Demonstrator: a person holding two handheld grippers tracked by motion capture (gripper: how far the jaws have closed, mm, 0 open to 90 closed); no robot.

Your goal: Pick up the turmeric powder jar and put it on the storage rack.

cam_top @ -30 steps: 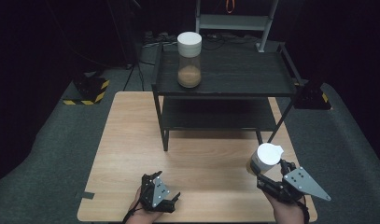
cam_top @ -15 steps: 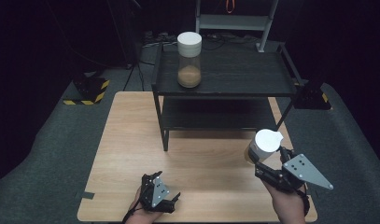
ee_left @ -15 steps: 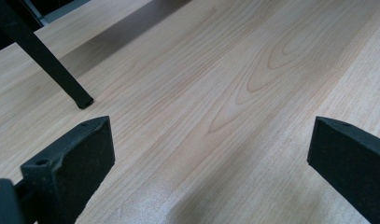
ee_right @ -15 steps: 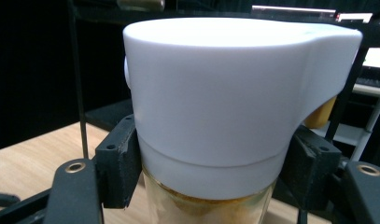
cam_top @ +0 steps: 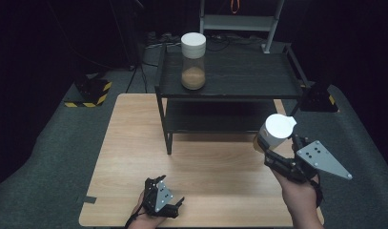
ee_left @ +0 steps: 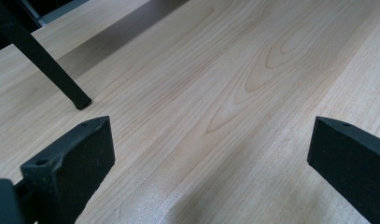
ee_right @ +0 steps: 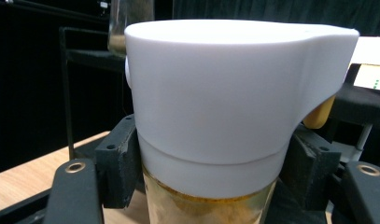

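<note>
Two jars are seen in the high view, each with a white lid and brownish contents. One jar (cam_top: 276,134) is held off the wooden table (cam_top: 134,143) by the right gripper (cam_top: 270,155), at about four o'clock from the table's middle and just in front of the black shelf unit (cam_top: 229,78). In the right gripper view the same jar (ee_right: 225,107) is clamped between the two black jaws just below its white lid (ee_right: 234,84), which carries a spout-like lip at three o'clock; yellow-brown contents are seen through the glass beneath the lid. The jar is kept close to upright, with a slight lean. The grey three-cornered plate (cam_top: 322,160) is seen on top of this gripper, and the person's right hand (cam_top: 301,198) is wrapped around its body.

The second jar (cam_top: 193,61) is set upright on the top board of the shelf unit, toward its left end, at twelve o'clock from the table's middle and well apart from the held jar.

The left gripper (cam_top: 175,205) is rested low at the near edge of the table, at about seven o'clock. In the left gripper view its jaws are spread wide over bare wood, with nothing between them; one black shelf leg (ee_left: 43,60) is planted on the table at ten o'clock of that view.
</note>
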